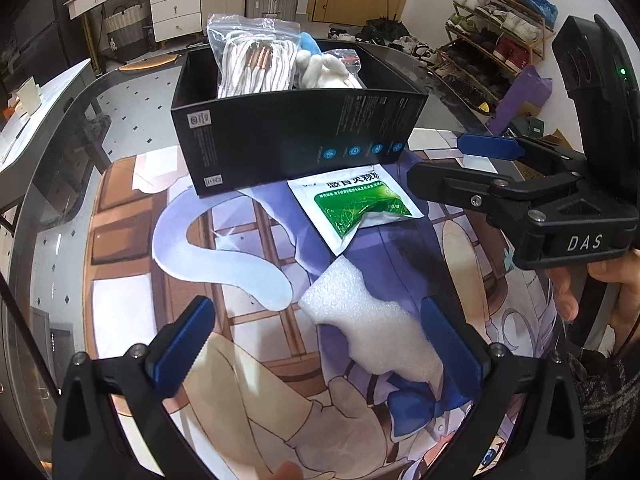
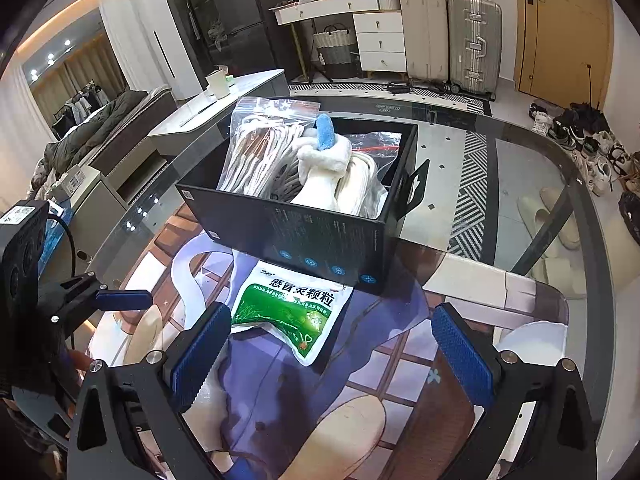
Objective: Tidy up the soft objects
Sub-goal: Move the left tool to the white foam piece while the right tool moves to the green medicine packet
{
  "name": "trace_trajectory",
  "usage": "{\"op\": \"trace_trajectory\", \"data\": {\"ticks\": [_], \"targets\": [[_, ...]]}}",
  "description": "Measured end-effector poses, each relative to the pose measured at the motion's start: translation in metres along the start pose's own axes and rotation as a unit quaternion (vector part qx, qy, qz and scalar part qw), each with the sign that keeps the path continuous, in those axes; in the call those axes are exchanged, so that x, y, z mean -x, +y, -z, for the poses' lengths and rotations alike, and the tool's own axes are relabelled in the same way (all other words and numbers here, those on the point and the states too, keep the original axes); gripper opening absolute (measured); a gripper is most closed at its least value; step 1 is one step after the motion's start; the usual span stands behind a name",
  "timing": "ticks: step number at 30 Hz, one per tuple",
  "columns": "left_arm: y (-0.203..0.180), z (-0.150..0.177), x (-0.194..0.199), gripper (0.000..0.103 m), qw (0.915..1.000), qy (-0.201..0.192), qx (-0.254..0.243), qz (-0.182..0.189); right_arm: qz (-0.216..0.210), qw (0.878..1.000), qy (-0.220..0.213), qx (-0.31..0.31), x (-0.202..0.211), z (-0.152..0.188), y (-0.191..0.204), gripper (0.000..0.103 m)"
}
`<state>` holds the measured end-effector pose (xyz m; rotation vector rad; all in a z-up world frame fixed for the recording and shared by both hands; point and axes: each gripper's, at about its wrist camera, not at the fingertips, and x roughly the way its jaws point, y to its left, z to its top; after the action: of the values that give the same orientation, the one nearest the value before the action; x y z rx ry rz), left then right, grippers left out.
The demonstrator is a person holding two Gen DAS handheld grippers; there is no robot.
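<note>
A black box stands on the printed mat. It holds clear bags of white cords and a white plush with a blue part. A green and white sachet lies flat in front of the box. A white foam piece lies nearer, just ahead of my open, empty left gripper, close to its right finger. My right gripper is open and empty, just short of the sachet; it also shows in the left wrist view.
The printed mat covers a round glass table. A white side table stands beyond on the left. Shoes, suitcases and drawers stand on the floor around.
</note>
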<state>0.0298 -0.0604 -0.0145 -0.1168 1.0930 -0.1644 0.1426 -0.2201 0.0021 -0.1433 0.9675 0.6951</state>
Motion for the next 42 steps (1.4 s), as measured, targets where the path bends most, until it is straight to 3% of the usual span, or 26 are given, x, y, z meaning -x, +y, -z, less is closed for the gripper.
{"op": "trace_trajectory", "data": {"ticks": [11, 21, 29, 42], "targets": [[-0.013, 0.008, -0.018, 0.103, 0.9992, 0.010, 0.040, 0.000, -0.002, 0.999, 0.026, -0.037, -0.007, -0.001, -0.002, 0.102], [-0.018, 0.008, -0.027, 0.103, 0.9978, 0.011, 0.055, -0.034, 0.006, 0.999, 0.016, -0.044, -0.004, -0.001, -0.007, 0.102], [-0.021, 0.014, -0.032, 0.103, 0.9964, 0.015, 0.033, -0.076, 0.004, 0.998, 0.018, -0.063, -0.008, 0.000, -0.009, 0.102], [0.007, 0.019, -0.024, 0.103, 0.9961, 0.016, 0.024, -0.084, -0.010, 0.996, 0.039, -0.084, -0.020, -0.002, 0.006, 0.102]]}}
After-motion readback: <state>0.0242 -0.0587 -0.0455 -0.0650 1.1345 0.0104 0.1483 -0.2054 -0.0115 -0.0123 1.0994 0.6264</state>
